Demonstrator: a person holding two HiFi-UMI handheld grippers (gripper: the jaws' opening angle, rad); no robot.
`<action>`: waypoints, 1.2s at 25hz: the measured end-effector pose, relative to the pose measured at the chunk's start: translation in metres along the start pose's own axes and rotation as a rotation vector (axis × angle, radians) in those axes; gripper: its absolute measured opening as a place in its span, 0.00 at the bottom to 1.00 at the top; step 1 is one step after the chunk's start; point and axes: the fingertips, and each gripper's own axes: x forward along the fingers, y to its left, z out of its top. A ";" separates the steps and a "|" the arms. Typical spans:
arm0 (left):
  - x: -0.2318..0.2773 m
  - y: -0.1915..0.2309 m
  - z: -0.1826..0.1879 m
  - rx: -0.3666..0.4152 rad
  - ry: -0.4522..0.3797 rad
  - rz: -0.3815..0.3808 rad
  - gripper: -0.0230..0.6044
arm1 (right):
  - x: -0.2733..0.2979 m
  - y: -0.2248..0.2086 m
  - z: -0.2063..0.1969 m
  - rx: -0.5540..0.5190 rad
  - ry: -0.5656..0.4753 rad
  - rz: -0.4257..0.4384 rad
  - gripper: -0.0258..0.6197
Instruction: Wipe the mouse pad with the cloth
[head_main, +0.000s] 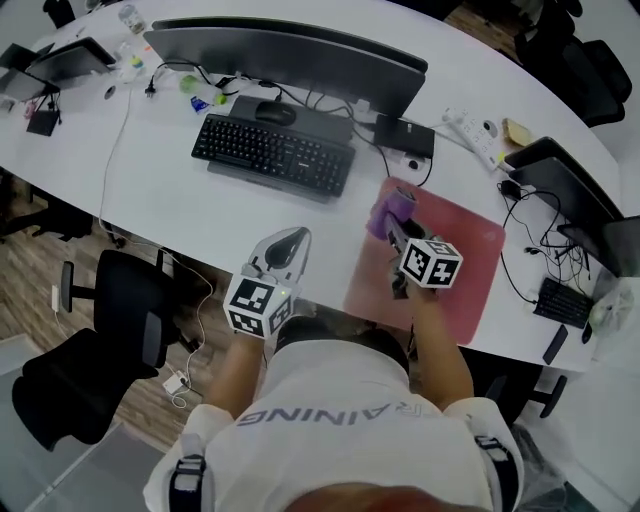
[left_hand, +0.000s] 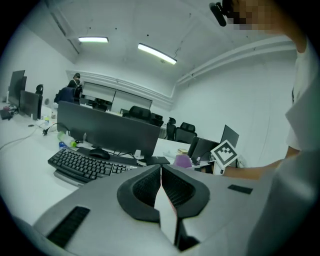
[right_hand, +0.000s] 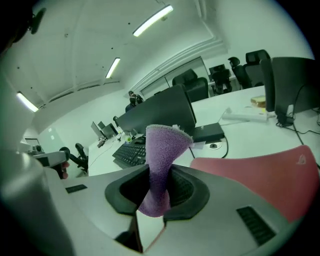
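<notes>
A red mouse pad (head_main: 455, 262) lies on the white desk at the right, also seen low in the right gripper view (right_hand: 270, 172). My right gripper (head_main: 392, 225) hovers over the pad's left part, shut on a purple cloth (head_main: 388, 212) that sticks up from its jaws (right_hand: 161, 165). My left gripper (head_main: 283, 248) stays at the desk's front edge left of the pad, its jaws pressed together with nothing between them (left_hand: 161, 187).
A black keyboard (head_main: 272, 153) and monitor (head_main: 290, 52) stand behind the left gripper. Cables (head_main: 535, 235), a laptop (head_main: 562, 190) and a power strip (head_main: 475, 133) crowd the pad's right and far side. A black office chair (head_main: 105, 330) stands below the desk edge at left.
</notes>
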 end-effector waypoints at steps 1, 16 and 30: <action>-0.001 0.003 -0.003 -0.008 0.005 0.011 0.09 | 0.018 0.000 -0.006 -0.001 0.035 0.004 0.19; -0.002 -0.005 -0.028 -0.026 0.073 0.090 0.09 | 0.128 -0.039 -0.053 -0.030 0.307 -0.017 0.19; 0.034 -0.078 -0.028 0.013 0.101 0.043 0.09 | 0.073 -0.120 -0.041 0.023 0.279 -0.040 0.19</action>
